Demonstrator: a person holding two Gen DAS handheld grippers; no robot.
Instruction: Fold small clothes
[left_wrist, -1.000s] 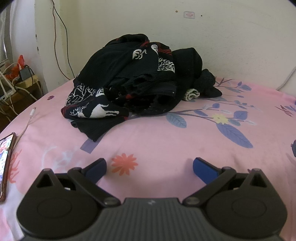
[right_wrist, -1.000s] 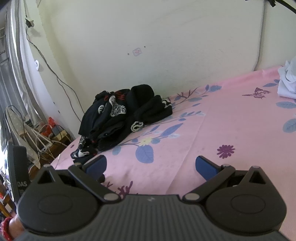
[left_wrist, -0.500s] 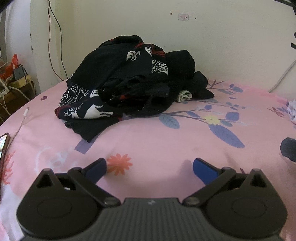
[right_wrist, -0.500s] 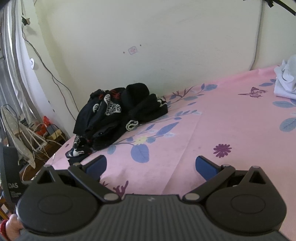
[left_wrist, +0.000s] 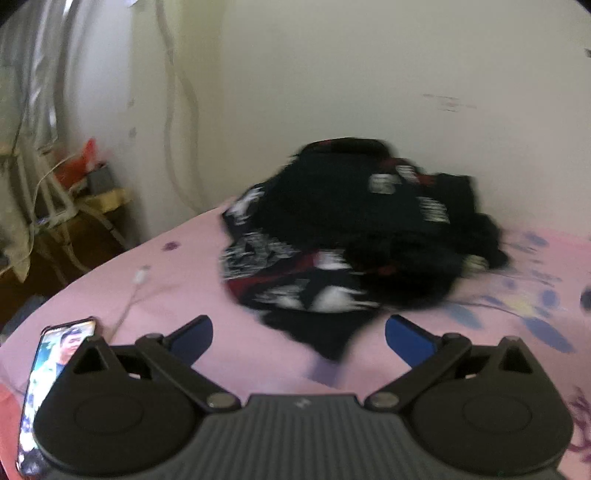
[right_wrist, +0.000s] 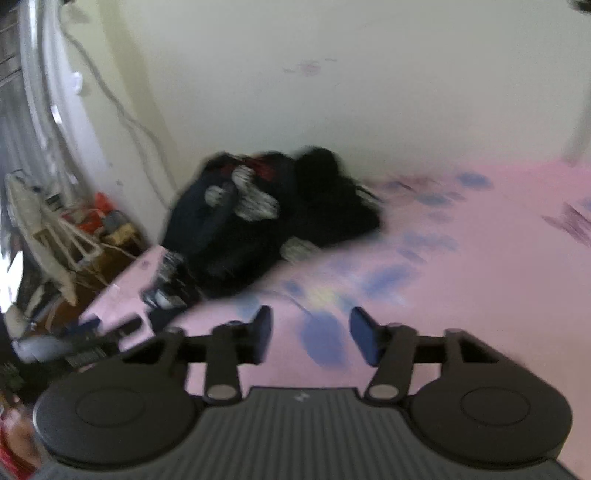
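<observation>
A heap of small black clothes with white and red prints (left_wrist: 354, 243) lies on the pink flowered bedsheet (left_wrist: 184, 280) near the wall. It also shows in the right wrist view (right_wrist: 266, 221), farther off at the bed's left end. My left gripper (left_wrist: 299, 338) is open and empty, its blue fingers either side of the heap's near edge, short of it. My right gripper (right_wrist: 308, 336) is empty, its fingers partly closed with a gap between them, above the sheet well short of the heap. Both views are blurred.
A phone (left_wrist: 48, 373) with a lit screen lies on the bed's left edge beside a white charging cable (left_wrist: 133, 295). Past the bed's left edge are a low table with cables and clutter (left_wrist: 74, 192). The wall (left_wrist: 369, 74) stands right behind the heap.
Both cameras have swung left. My left gripper has come closer to the heap. My right gripper's fingers have narrowed from wide open to a smaller gap.
</observation>
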